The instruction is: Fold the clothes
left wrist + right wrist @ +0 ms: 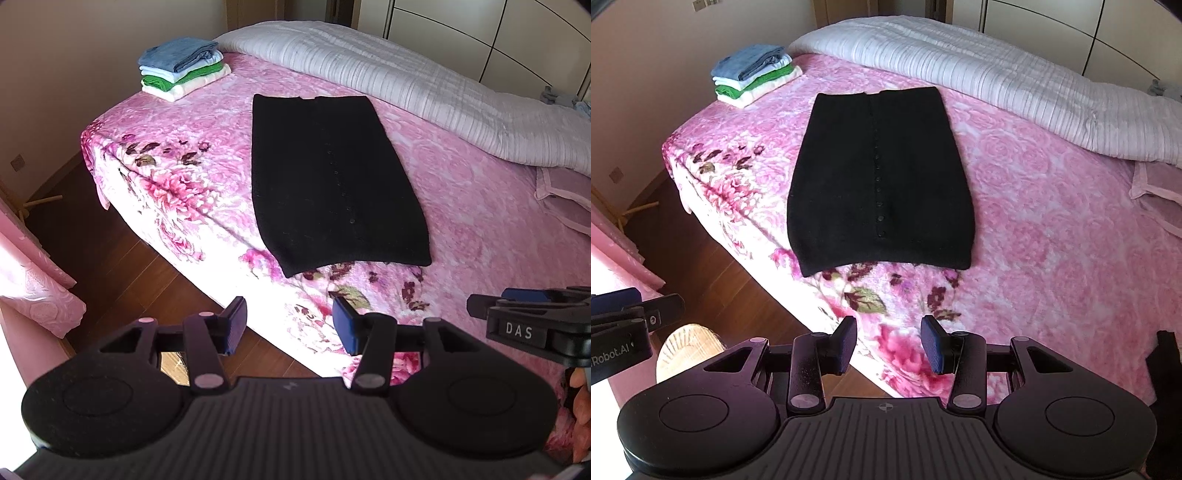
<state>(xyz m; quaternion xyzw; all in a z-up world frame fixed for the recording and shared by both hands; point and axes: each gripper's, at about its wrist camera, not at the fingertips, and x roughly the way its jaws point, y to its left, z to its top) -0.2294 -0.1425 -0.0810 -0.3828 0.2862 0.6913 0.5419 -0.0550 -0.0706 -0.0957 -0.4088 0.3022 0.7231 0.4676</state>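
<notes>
Lying flat near the edge of the bed [1052, 206], the black buttoned cardigan [879, 177] is already narrowed into a long strip, probably so it can be folded across next. Both the left gripper [290, 325] and right gripper [888, 343] hover before it, fingers apart and empty. Finished clothes [753, 75] are stacked at the far corner, out of the way.

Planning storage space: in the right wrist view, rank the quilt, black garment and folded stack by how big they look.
1. Quilt, largest, though partly cut off at the frame edge.
2. Black garment.
3. Folded stack, smallest; it lies farther off, so it looks smaller.
</notes>
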